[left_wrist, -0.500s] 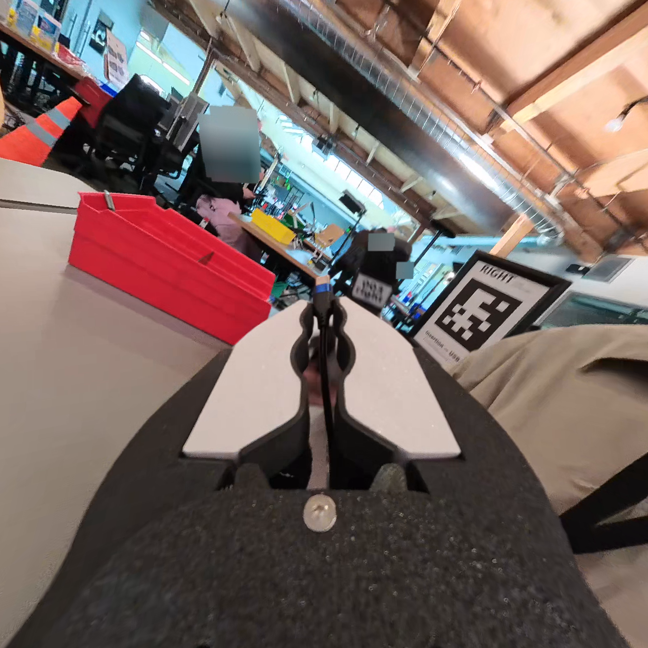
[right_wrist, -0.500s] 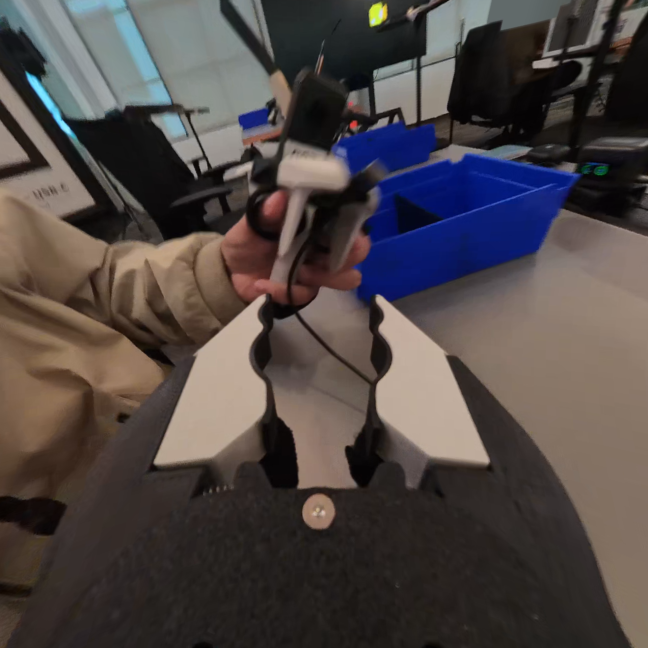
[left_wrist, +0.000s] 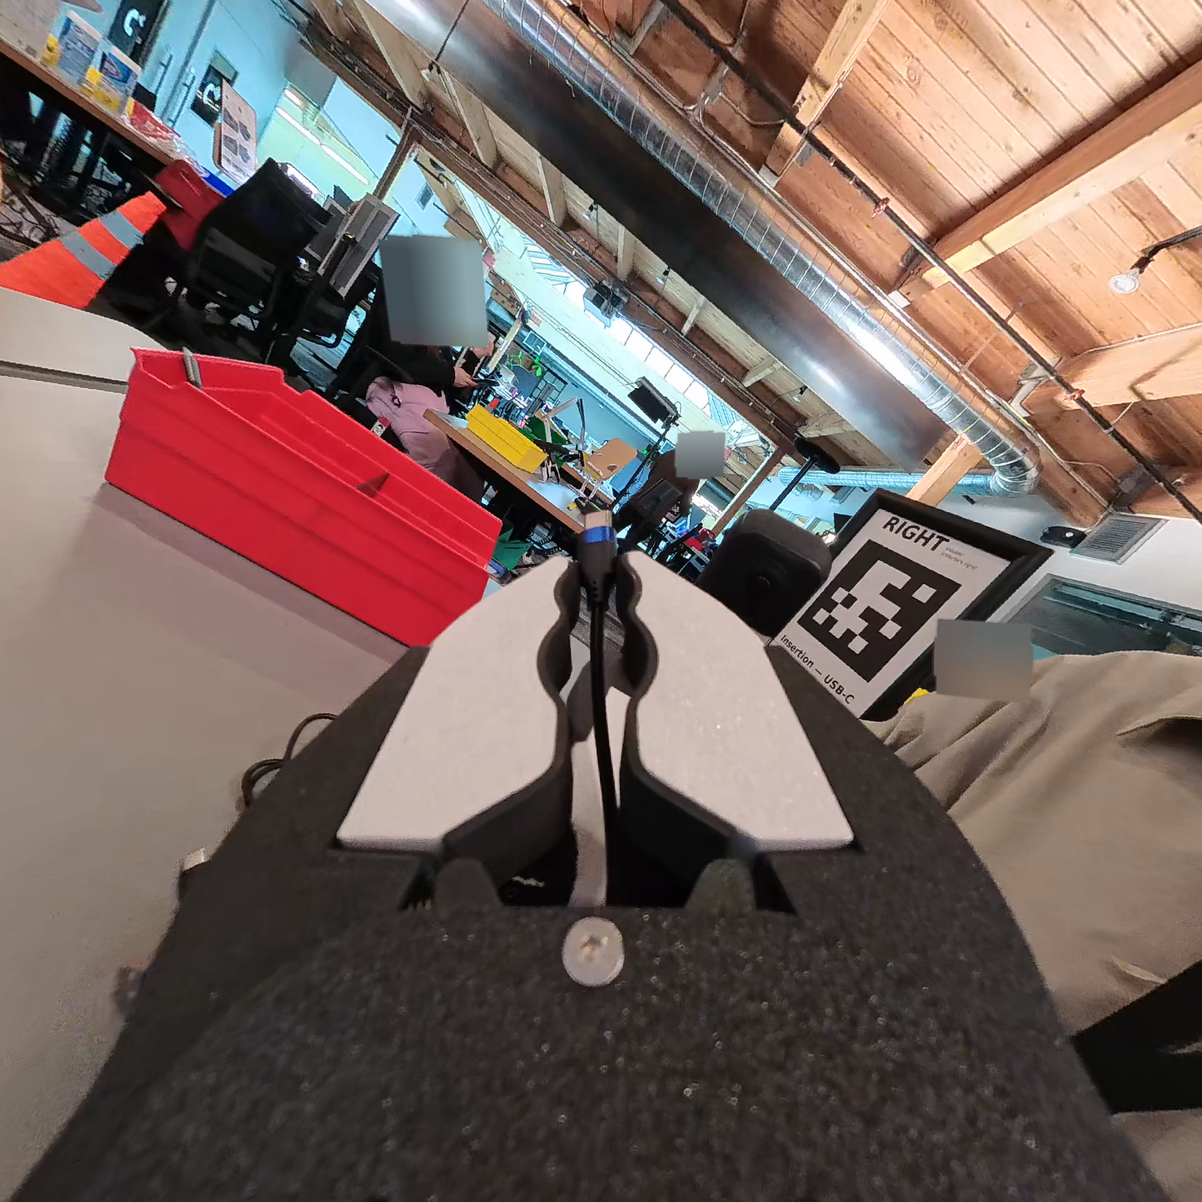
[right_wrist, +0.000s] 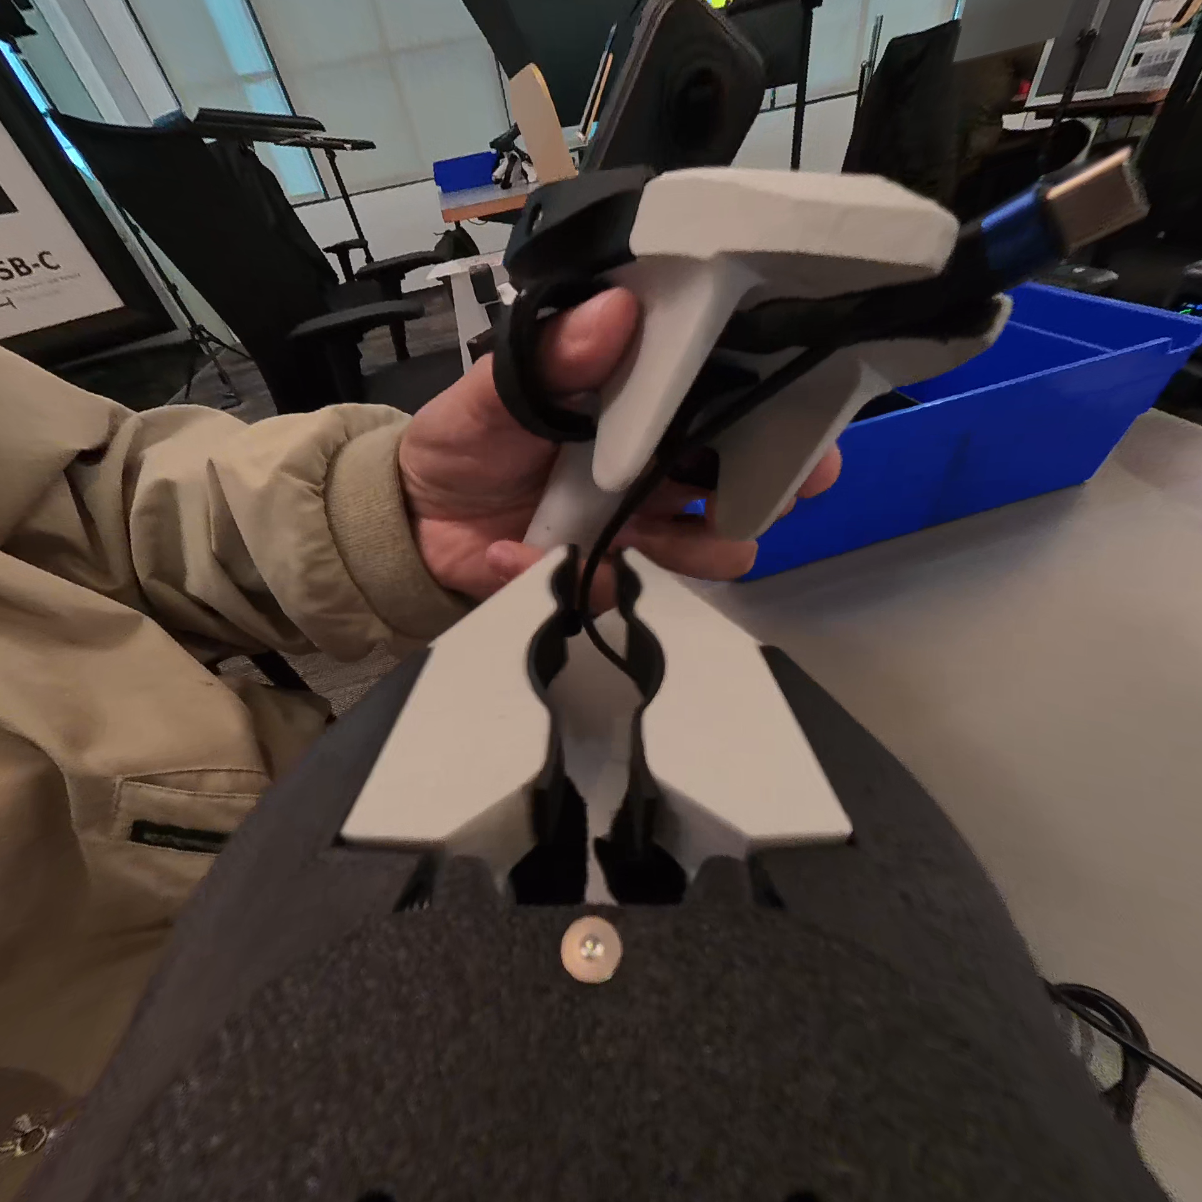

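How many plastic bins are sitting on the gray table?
2. A red bin sits on the gray table ahead of the left gripper, which pinches a black cable. A blue bin sits beyond the right gripper. More may be hidden.

A red bin [left_wrist: 293, 494] sits on a grey table [left_wrist: 130, 683] in a workshop with a timber ceiling [left_wrist: 975, 130] and a silver duct [left_wrist: 748, 227]. An orange cone [left_wrist: 78, 253] stands behind it. A framed marker sign [left_wrist: 910, 598] leans nearby, and a blue bin [right_wrist: 975, 468] rests opposite.
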### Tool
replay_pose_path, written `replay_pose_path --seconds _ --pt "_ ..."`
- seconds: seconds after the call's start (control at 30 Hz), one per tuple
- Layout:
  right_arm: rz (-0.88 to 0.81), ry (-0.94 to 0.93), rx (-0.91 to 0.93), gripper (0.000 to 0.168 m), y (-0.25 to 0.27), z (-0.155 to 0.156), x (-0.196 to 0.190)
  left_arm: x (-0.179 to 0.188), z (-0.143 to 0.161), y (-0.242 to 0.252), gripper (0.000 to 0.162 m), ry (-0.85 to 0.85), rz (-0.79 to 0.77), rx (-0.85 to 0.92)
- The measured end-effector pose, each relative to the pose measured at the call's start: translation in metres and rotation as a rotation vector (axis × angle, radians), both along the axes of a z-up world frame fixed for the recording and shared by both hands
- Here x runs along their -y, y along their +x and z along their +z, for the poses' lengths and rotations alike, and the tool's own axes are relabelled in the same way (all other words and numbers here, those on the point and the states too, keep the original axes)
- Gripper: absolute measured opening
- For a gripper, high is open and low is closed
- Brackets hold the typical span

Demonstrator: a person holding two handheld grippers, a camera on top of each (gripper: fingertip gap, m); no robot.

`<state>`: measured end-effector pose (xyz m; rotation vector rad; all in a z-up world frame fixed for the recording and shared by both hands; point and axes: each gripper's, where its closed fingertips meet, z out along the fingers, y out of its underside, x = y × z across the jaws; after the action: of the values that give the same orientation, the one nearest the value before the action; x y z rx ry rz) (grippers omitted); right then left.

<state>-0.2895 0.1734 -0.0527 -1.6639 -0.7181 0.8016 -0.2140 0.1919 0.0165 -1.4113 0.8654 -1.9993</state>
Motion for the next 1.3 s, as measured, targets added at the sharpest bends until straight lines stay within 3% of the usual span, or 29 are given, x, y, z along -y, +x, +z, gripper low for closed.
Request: replay_pose_path --seconds 0.03,0.17,0.27,0.33,0.53,0.67,0.8,0.93,1.0,1.07,1.17,1.23,1.3 --pt "-0.002 0.009 0.001 0.004 0.000 0.001 0.000 0.001 -0.001 0.001 0.010 0.002 -0.003 -0.001" --pt "0.030 -0.032 0.046 0.002 0.006 -0.008 0.005 -0.003 -0.004 -0.003 0.011 0.049 0.029 -0.018" --pt "0.086 -0.061 0.103 0.002 0.023 -0.011 0.018 -0.020 -0.016 -0.014 0.035 0.066 0.132 -0.075" --pt "0.046 -0.049 0.157 0.002 0.054 -0.002 0.020 -0.027 -0.027 -0.029 0.036 0.038 0.156 -0.092" --pt "-0.261 0.039 0.110 0.002 0.192 0.116 0.026 -0.030 -0.067 -0.071 0.029 -0.137 0.180 -0.127" --pt "-0.554 -0.006 0.066 0.002 0.292 0.149 0.017 -0.017 -0.081 -0.068 0.024 -0.180 0.157 -0.159" --pt "-0.761 -0.178 0.115 0.002 0.371 0.093 -0.002 -0.010 -0.086 -0.062 0.021 -0.206 0.107 -0.167" --pt "-0.938 -0.431 0.050 0.001 0.420 0.002 -0.014 -0.018 -0.084 -0.068 0.016 -0.209 0.139 -0.151" --pt "-0.977 -0.514 -0.064 0.002 0.426 -0.030 -0.019 -0.022 -0.084 -0.071 0.015 -0.215 0.157 -0.151" --pt "-0.954 -0.586 -0.183 0.003 0.419 -0.052 -0.025 -0.024 -0.085 -0.072 0.015 -0.235 0.152 -0.145" --pt "-1.033 -0.641 -0.067 0.005 0.429 -0.086 -0.025 -0.021 -0.084 -0.070 0.015 -0.241 0.134 -0.143" --pt "-1.053 -0.646 -0.089 0.008 0.429 -0.090 -0.027 -0.017 -0.087 -0.067 0.015 -0.218 0.124 -0.174" --pt "-1.082 -0.654 -0.017 0.025 0.432 -0.095 -0.025 -0.014 -0.092 -0.064 0.014 -0.189 0.115 -0.210"
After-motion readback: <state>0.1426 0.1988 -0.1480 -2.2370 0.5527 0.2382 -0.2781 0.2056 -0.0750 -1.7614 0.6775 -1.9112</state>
